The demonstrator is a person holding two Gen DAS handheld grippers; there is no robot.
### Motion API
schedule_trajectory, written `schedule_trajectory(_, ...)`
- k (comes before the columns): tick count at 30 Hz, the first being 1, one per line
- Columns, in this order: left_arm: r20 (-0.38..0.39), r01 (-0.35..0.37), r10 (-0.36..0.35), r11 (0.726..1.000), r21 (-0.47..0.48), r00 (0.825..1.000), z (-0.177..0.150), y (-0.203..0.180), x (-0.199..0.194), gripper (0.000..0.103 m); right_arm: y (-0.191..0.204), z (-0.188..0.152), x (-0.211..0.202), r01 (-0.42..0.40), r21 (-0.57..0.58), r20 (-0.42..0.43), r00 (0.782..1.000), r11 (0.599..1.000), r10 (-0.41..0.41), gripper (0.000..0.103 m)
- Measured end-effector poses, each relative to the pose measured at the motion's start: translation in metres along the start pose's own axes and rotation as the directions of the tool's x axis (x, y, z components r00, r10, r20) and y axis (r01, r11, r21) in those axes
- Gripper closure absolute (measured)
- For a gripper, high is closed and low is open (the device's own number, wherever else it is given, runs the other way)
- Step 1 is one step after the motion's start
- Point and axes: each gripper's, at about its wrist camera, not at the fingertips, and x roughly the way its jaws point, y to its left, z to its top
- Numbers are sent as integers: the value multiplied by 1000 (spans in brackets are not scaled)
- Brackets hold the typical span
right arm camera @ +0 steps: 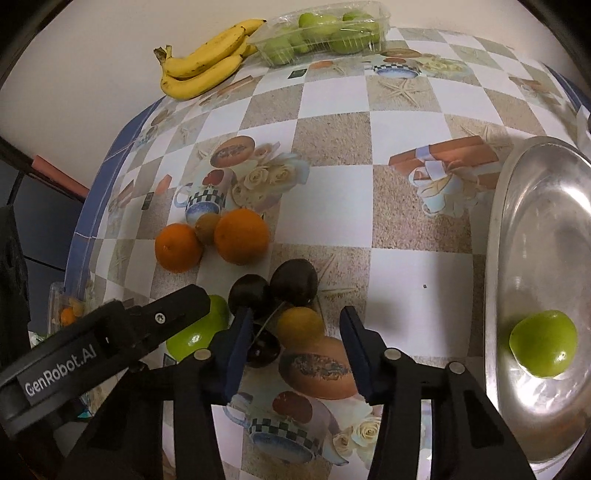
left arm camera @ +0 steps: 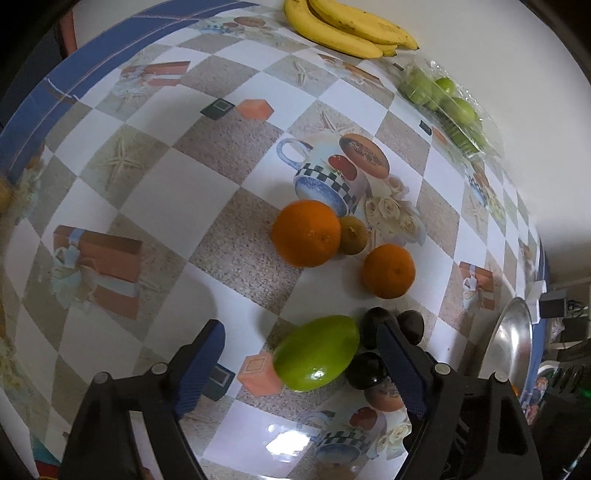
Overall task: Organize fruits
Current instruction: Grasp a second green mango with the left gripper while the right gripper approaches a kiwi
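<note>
A large green fruit (left arm camera: 317, 358) lies on the patterned tablecloth between the fingers of my left gripper (left arm camera: 301, 326), which is open: the left finger (left arm camera: 201, 365) stands well clear of it. Three dark plums (left arm camera: 376, 323) cluster just right of it, partly behind the right finger. In the right wrist view my right gripper (right arm camera: 296, 313) is open around a small yellow-orange fruit (right arm camera: 299, 325), with gaps on both sides. The plums (right arm camera: 293, 282) sit just beyond it. Two oranges (right arm camera: 242, 236) and a kiwi (right arm camera: 207, 227) lie farther back.
A metal tray (right arm camera: 517, 206) on the right holds one green fruit (right arm camera: 543, 343). Bananas (right arm camera: 207, 62) and a clear punnet of green fruits (right arm camera: 325, 33) sit at the far edge by the wall. The left gripper's black body (right arm camera: 147, 321) crowds the right gripper's left side.
</note>
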Motion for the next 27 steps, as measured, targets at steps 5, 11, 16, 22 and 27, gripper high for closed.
schedule_trajectory(5, -16, 25, -26, 999, -24, 1000, -1, -1, 4, 17, -1, 1, 1, -17, 8, 4, 1000, 1000, 17, 58)
schedule_trajectory(11, -23, 24, -25, 999, -49, 999, -1, 2, 7, 20, -4, 1, 1, -59, 37, -2, 998, 998, 59, 64)
schedule_trajectory(16, -25, 20, -22, 999, -47, 999, -1, 0, 8, 23, -6, 1, 1, -91, 57, -10, 996, 994, 92, 72)
schedule_trajectory(22, -25, 8, -9, 999, -39, 1000, -1, 0, 8, 28, -11, 0, -2, -88, 67, -14, 996, 994, 89, 74)
schedule_trajectory(27, -24, -25, 25, 1000, 1, 999, -3, -5, 8, 34, -19, 2, -13, -79, 85, 0, 997, 993, 79, 74)
